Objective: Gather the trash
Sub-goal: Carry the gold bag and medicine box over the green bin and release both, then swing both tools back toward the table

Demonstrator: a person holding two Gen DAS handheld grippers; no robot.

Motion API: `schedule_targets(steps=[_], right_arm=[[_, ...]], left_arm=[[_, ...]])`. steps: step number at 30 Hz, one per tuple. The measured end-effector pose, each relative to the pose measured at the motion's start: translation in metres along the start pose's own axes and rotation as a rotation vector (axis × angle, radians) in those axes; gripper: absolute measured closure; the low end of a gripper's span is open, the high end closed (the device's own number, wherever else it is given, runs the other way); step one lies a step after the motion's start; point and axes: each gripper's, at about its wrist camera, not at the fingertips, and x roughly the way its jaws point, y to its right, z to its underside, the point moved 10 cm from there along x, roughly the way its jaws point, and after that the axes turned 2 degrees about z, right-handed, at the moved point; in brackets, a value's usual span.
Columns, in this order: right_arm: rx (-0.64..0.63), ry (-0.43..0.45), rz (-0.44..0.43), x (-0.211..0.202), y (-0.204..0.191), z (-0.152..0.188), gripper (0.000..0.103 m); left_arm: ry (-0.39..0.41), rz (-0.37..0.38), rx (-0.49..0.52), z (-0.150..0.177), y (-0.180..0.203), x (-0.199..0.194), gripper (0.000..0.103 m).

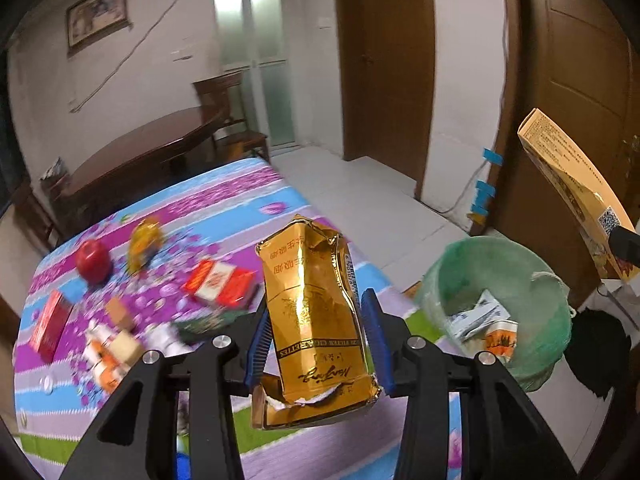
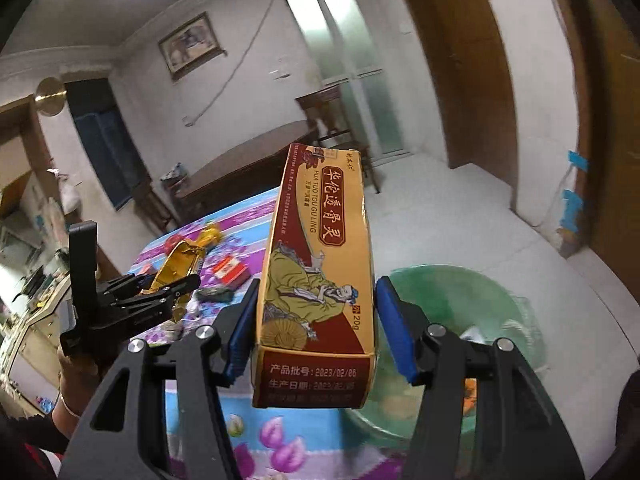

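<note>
A: Grippers first. What has the left gripper (image 1: pixel 316 336) got?

B: Its two blue pads sit tight on the sides of a shiny gold crumpled cigarette pack (image 1: pixel 314 320). The jaws are about half open, as wide as the pack. The pack sticks up and is torn at the bottom.

A: And the right gripper (image 2: pixel 316 328)?

B: It squeezes a long yellow and dark red cardboard box (image 2: pixel 318 264) with a drawn man in a robe on it. The box stands up between the blue pads, and the jaws are about as wide as the box.

A: Where is the trash bin?

B: A round bin lined with a green plastic bag (image 1: pixel 500 304) stands on the white floor, just beside the table edge. Some paper bits and a small carton already lie inside. In the right wrist view the bin shows just behind the box.

A: What is on the table?

B: The table has a purple, blue and green flowery cloth (image 1: pixel 224 200). On it lie a red apple (image 1: pixel 93 261), a red and white flat pack (image 1: pixel 218 284), a yellow wrapper (image 1: pixel 144 245) and a few little boxes, all blurry.

A: Can you see the person?

B: A hand (image 2: pixel 78 368) grips the black handle of the left gripper in the right wrist view.
</note>
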Motion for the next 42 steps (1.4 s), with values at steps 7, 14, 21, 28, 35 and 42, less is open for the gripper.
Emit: schedule_targets(steps=[7,14,21,28,35,42], right_arm=[[0.063,-0.006,0.083,-0.007,0.043,0.005,0.048],[0.104,-0.027,0.145,-0.013,0.073,0.007,0.049],[0.144,-0.056,0.194,-0.013,0.107,0.015,0.075],[0.265,-0.097,0.202,0.024,0.154,0.038,0.088],[0.205,-0.064,0.22,-0.003,0.15,0.041,0.087],[0.228,-0.034,0.23,-0.012,0.16,0.045,0.087]], left_arm=[[-0.004,0.026,0.064,-0.016,0.045,0.022,0.059],[-0.008,0.065,0.124,-0.031,0.091,0.039,0.059],[-0.04,0.154,0.177,-0.036,0.139,0.068,0.059],[-0.138,0.276,0.258,-0.02,0.199,0.115,0.059],[-0.234,0.439,0.317,0.009,0.236,0.126,0.038],[-0.217,0.395,0.291,0.013,0.223,0.128,0.038]])
